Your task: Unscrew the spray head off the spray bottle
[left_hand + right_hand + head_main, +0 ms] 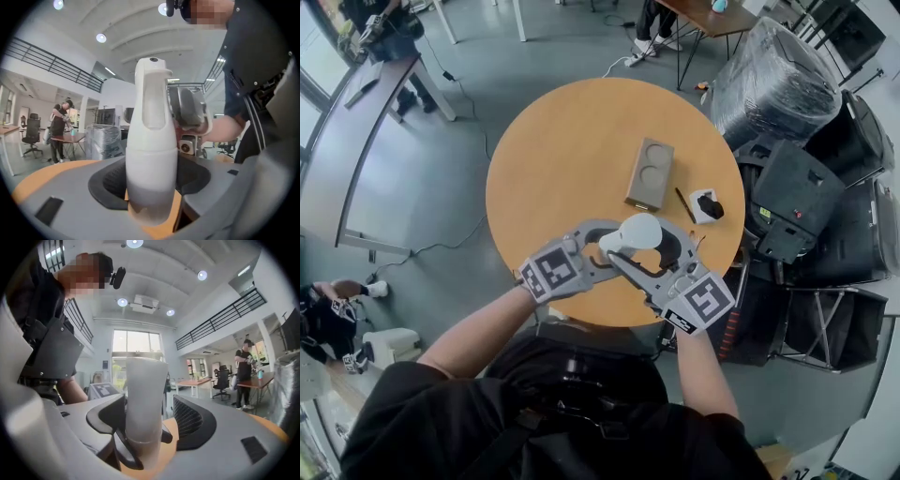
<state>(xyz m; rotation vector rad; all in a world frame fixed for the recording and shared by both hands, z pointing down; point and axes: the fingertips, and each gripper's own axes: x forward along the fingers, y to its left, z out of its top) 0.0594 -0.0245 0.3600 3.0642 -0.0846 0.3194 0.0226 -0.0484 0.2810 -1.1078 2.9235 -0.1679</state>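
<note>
**A:** Where do we have the thing?

**B:** Starting on our left, our left gripper [151, 187] is clamped on the frosted lower body of the white plastic spray bottle [637, 232]. The bottle stands upright at the 6 o'clock edge of the round orange-brown wooden table [544, 159], the edge nearest us. We can't tell whether its base rests on the wood.

**A:** How do we expect it to handle?

**B:** We judge it light and stiff. It's smooth moulded plastic with a tapering barrel, so it will probably spin in our grip if we twist hard. The walls may give a little, so we want a firm squeeze, not a crushing one. We can't see how full it is.

**A:** And further right?

**B:** The white moulded spray head [151, 93] sits at 12 o'clock above the left grip and meets the body at a plain seam. In the head view, our right gripper [150, 423] reaches in from about 4 o'clock. It is released: the head's column stands between its jaws, but a gap shows beside the ribbed black pad [192, 418] at 3 o'clock.

**A:** So where should we take hold?

**B:** Low on the head, just above the seam, where it looks round and thick. We'd avoid the nozzle tip and the hollow front, which look likely to flex or give us little purchase.
</note>
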